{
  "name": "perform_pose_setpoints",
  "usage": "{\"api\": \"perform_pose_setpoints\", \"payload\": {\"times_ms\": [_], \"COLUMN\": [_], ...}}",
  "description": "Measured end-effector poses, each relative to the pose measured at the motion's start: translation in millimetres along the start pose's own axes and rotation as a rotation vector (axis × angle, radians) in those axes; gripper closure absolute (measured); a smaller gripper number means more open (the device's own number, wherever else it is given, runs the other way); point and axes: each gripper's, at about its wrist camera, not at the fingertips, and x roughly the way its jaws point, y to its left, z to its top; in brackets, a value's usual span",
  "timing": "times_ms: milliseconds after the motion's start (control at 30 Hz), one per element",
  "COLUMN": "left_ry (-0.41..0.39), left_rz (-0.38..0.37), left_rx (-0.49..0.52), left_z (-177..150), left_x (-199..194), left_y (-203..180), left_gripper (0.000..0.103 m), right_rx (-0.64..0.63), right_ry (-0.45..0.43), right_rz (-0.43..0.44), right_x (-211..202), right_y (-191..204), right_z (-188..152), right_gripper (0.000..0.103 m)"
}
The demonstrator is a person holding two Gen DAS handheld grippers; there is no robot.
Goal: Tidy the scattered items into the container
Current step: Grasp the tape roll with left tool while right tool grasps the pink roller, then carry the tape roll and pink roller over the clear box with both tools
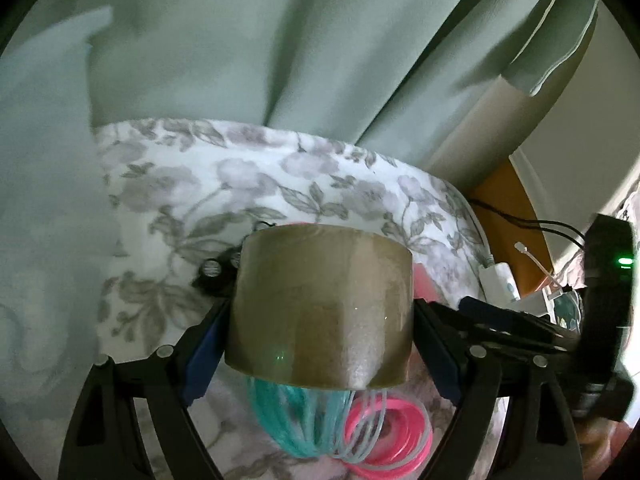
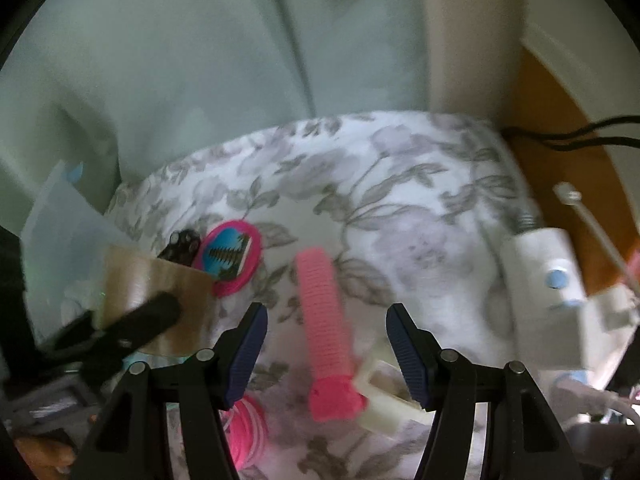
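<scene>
So the bed with the flowery cover (image 2: 400, 184) is where all the clutter sits. Left hand-held gripper (image 1: 320, 316) is spread wide, clamping a roll of brown packing tape (image 1: 320, 308) by its flat faces, so its axis runs sideways between the pads, lifted over the teal and pink bangles (image 1: 344, 428). Right hand-held gripper (image 2: 326, 352) hangs half open, empty, straddling a pink foam hair roller (image 2: 324, 328) that lies pointing away. Can't spot the container.

The tape roll (image 1: 320, 308) hides most of the pink frame (image 1: 422, 276) behind it; the white box (image 2: 560, 292) is smeared by blur.
</scene>
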Motion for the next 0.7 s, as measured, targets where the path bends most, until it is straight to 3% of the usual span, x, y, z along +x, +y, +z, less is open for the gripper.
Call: {"api": "perform_pose_setpoints", "payload": {"times_ms": [100, 167, 333, 433, 700], "left_ry": [-0.013, -0.02, -0.035, -0.045, -0.078], "left_rz": [0.001, -0.001, 0.005, 0.014, 0.007], "left_rx": [0.001, -0.002, 0.002, 0.003, 0.017], "left_z": [0, 0, -1, -2, -10], "left_x": [-10, -16, -33, -44, -91], "left_y": [2, 3, 2, 2, -13], "left_gripper": [0.015, 0.015, 0.015, 0.015, 0.015], "right_rx": [-0.024, -0.03, -0.048, -0.024, 0.045], "right_ry": [0.018, 0.04, 0.06, 0.054, -0.038], "right_rz": [-0.029, -0.028, -0.067, -0.066, 0.021], "right_x": [12, 21, 28, 23, -45], "right_y": [8, 12, 17, 14, 17], "right_z": [2, 4, 3, 1, -17], "right_gripper": [0.04, 0.053, 0.075, 0.076, 0.076]}}
